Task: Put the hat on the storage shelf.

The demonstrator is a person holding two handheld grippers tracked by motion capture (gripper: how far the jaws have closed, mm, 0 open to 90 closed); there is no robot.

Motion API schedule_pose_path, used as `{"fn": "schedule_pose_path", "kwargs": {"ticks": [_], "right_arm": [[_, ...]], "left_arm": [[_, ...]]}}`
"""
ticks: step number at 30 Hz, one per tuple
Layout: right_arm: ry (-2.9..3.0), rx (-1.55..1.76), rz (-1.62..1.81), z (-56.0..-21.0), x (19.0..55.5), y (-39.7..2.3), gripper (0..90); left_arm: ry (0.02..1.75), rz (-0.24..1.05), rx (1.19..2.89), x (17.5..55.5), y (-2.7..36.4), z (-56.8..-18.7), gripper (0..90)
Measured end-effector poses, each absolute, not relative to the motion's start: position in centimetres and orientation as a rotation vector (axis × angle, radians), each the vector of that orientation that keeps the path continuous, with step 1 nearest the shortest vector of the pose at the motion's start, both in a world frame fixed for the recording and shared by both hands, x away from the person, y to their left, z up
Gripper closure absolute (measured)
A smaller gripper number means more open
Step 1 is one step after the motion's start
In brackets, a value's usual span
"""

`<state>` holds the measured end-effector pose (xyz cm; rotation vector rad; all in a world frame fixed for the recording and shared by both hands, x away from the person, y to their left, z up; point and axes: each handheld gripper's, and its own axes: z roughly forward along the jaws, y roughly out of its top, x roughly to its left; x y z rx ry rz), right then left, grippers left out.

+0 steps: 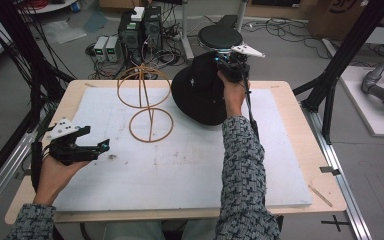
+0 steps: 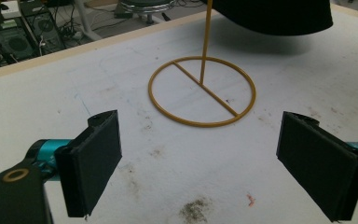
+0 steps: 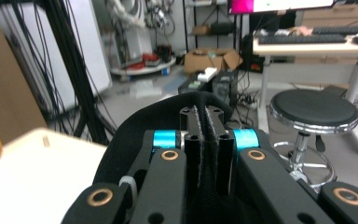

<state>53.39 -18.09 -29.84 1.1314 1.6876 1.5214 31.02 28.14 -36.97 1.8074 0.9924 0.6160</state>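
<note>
Black hat point(image 1: 200, 95) was gripped at brim by clenched R gripper point(image 1: 228, 64); wire stand point(image 1: 145, 100) lay to fingers' left, axis upright. L gripper point(image 1: 96, 147) fingers released.

No readable text, label, brand, number or sign anywhere: none on the black hat point(image 1: 200, 95), none on the wire stand point(image 1: 149, 107), none on the white surface point(image 1: 190, 165); only a blurred bright band on the monitor point(image 3: 279, 5) in the background, too blurred to make out
</note>
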Motion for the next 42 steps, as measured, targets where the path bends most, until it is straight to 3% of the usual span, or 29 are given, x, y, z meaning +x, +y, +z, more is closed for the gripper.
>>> {"fn": "schedule_pose_path", "kwargs": {"ticks": [18,42], "right_arm": [[1.485,1.086,1.708,-25.3,51.8,-23.4,88.2],[1.366,0.945,1.936,-21.4,50.7,-25.9,88.8]], "left_arm": [[0.983,0.611,1.812,31.2,27.8,-36.9,14.2],[1.023,0.649,1.795,28.9,29.7,-37.0,14.3]]}}
